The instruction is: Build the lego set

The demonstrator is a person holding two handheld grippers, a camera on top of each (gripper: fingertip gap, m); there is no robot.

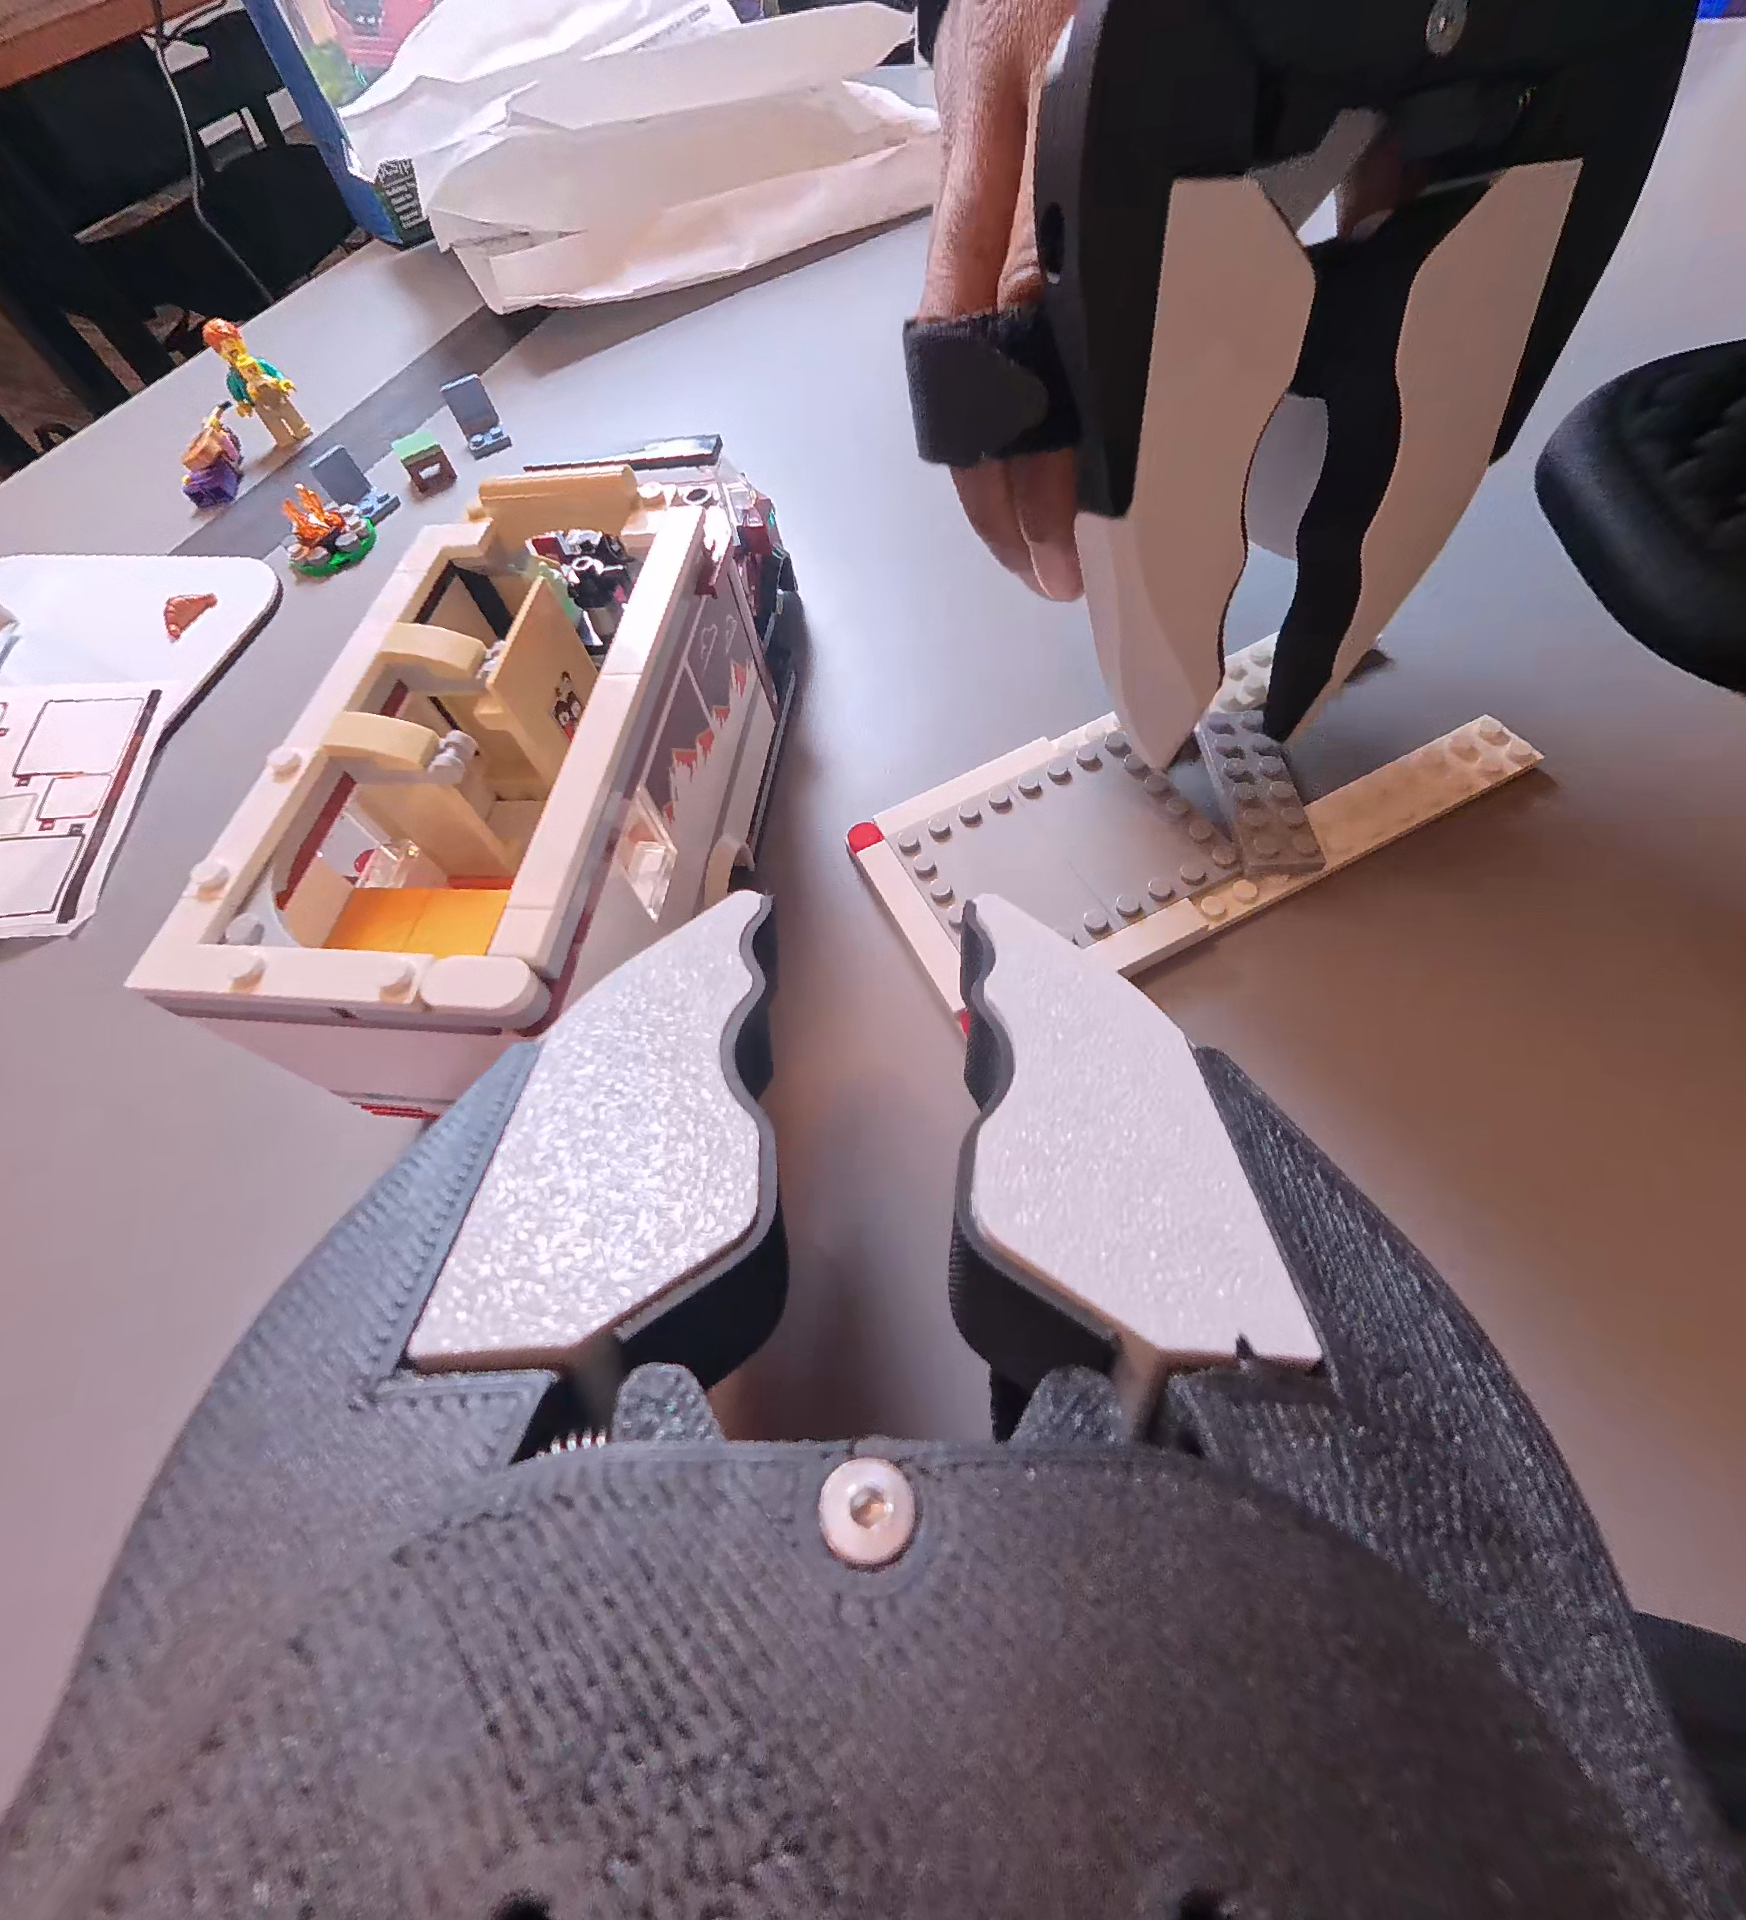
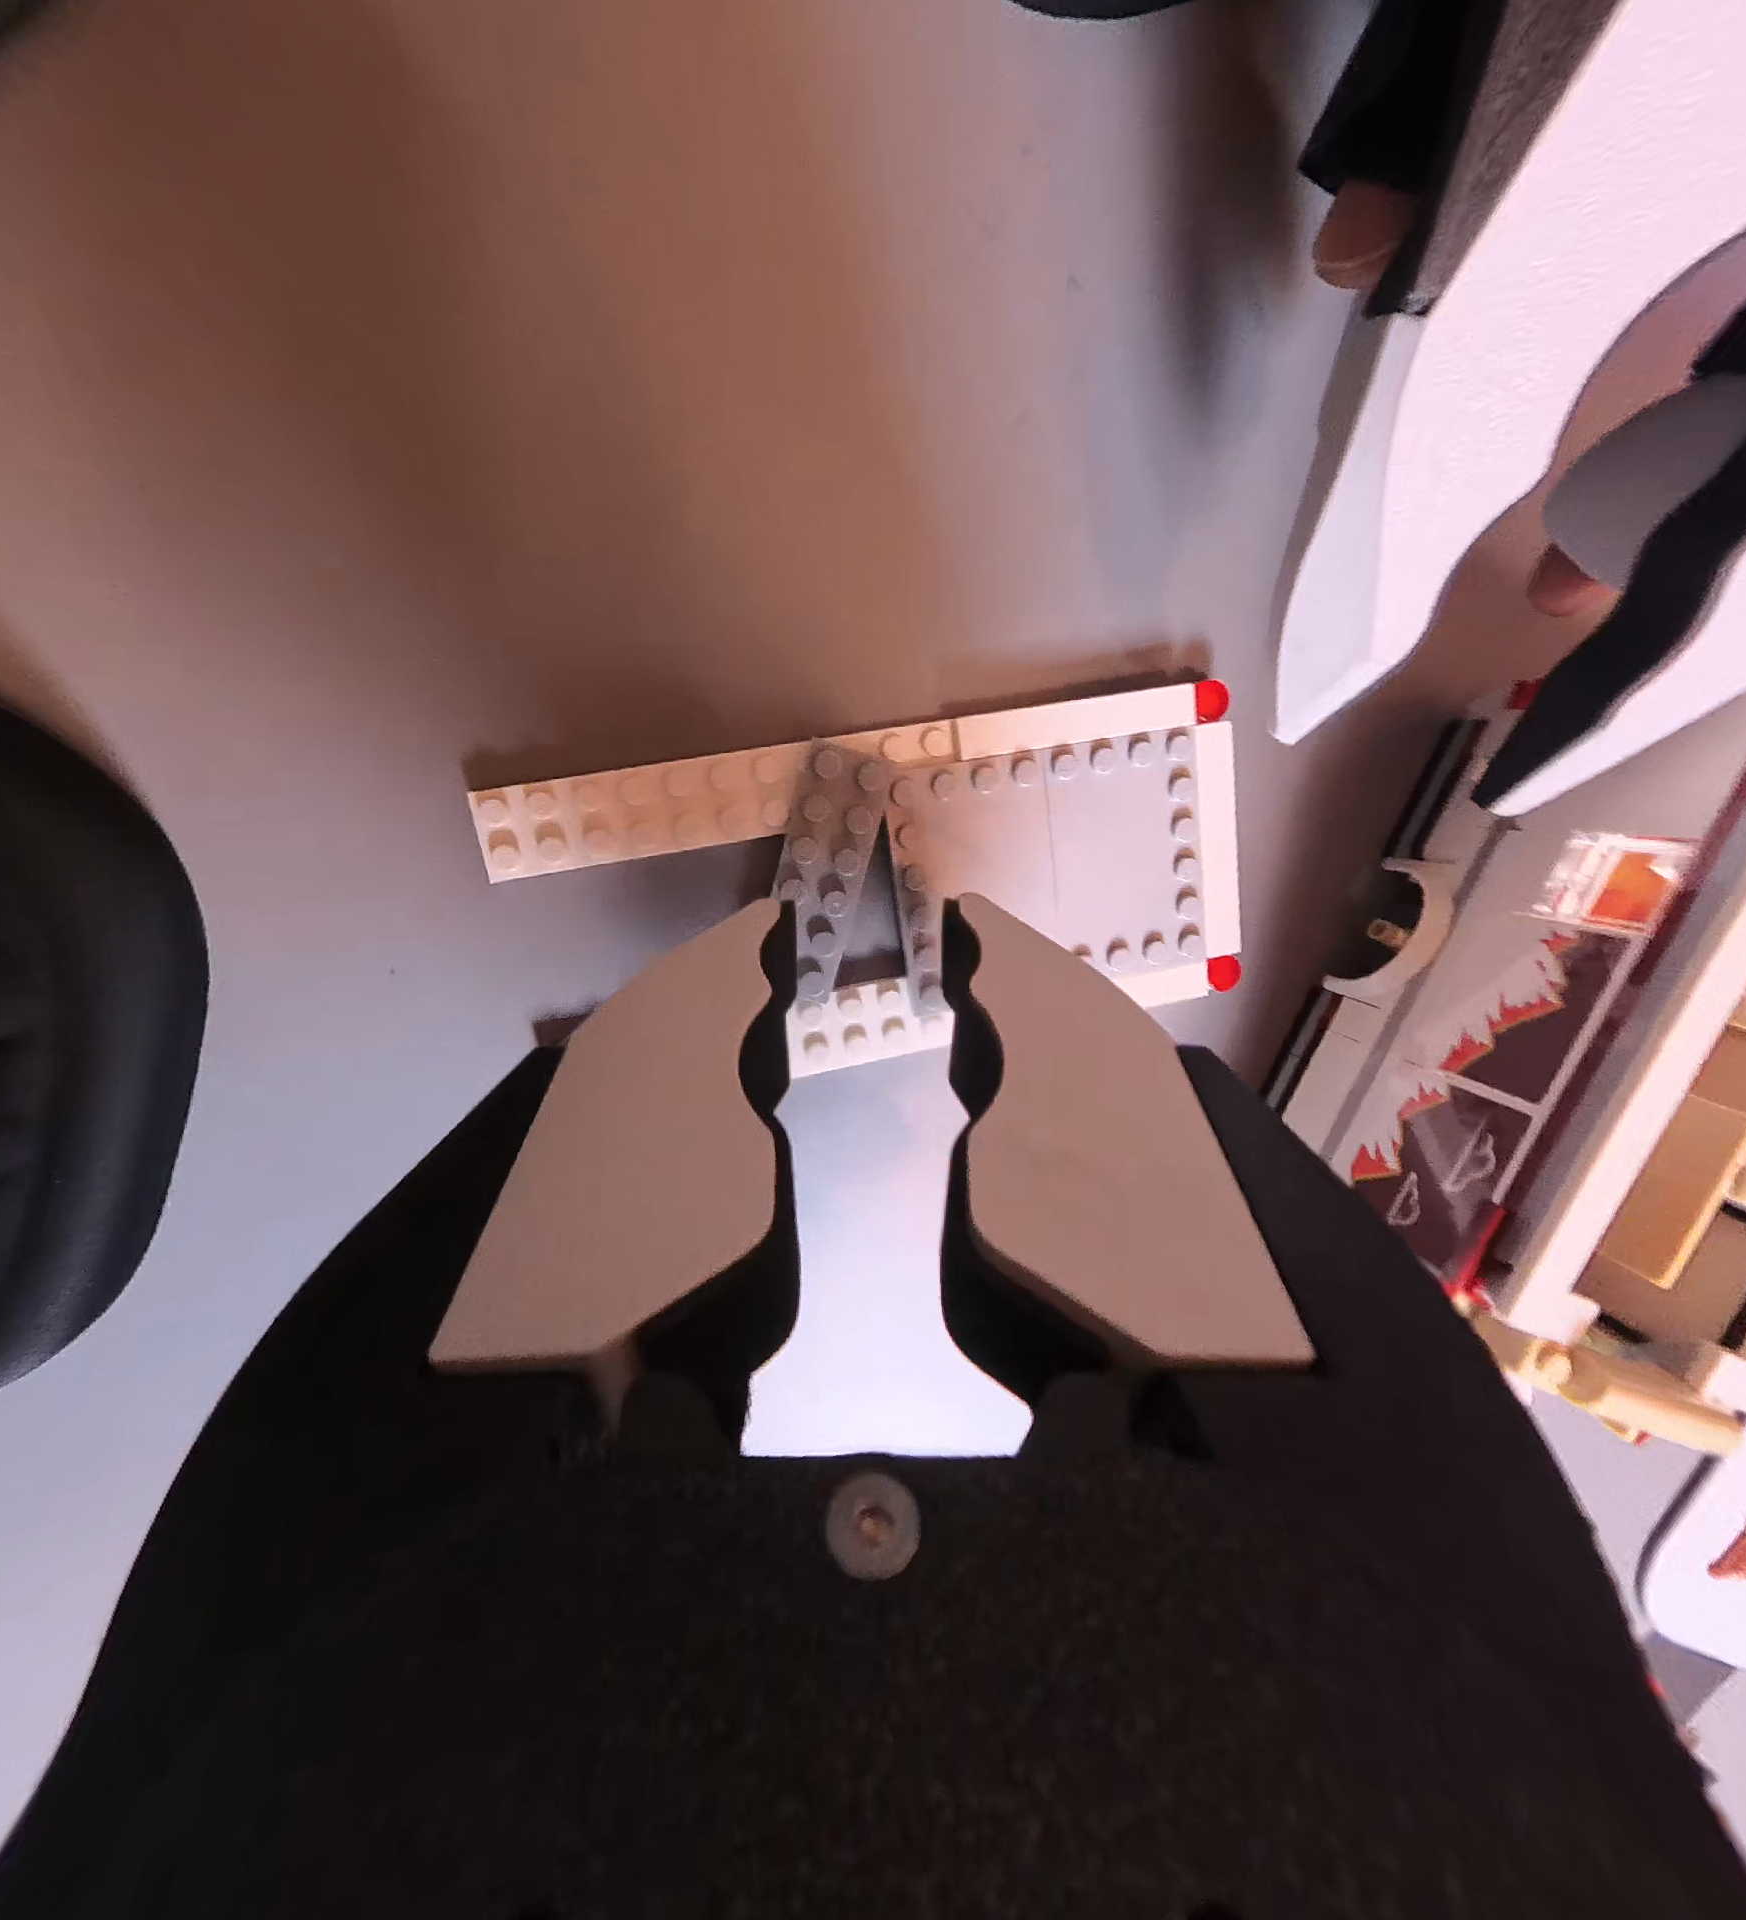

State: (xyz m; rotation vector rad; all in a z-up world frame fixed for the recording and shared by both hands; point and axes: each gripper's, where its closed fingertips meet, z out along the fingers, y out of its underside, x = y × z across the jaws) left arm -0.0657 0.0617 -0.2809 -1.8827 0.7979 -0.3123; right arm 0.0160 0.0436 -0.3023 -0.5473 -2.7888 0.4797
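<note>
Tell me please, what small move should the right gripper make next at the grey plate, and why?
Probably close the right gripper a little. Its fingertips stand on either side of the dark grey studded plate, which lies skewed across the white and grey plate assembly, and a gap seems to remain at the pads.

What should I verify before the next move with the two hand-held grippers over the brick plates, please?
1. Left hand-held gripper open, nothing between its fingers: ok.
2. Right hand-held gripper has a finger on each side of the dark grey plate: ok.
3. Right pads pressing on that plate: cannot tell.
4. Dark grey plate squared up with the white-and-grey base: not ok, it lies askew across it.
5. Toy van apart from the base: ok, bare table lies between them.
6. Left fingers clear of the base's near corner: cannot tell.
</note>
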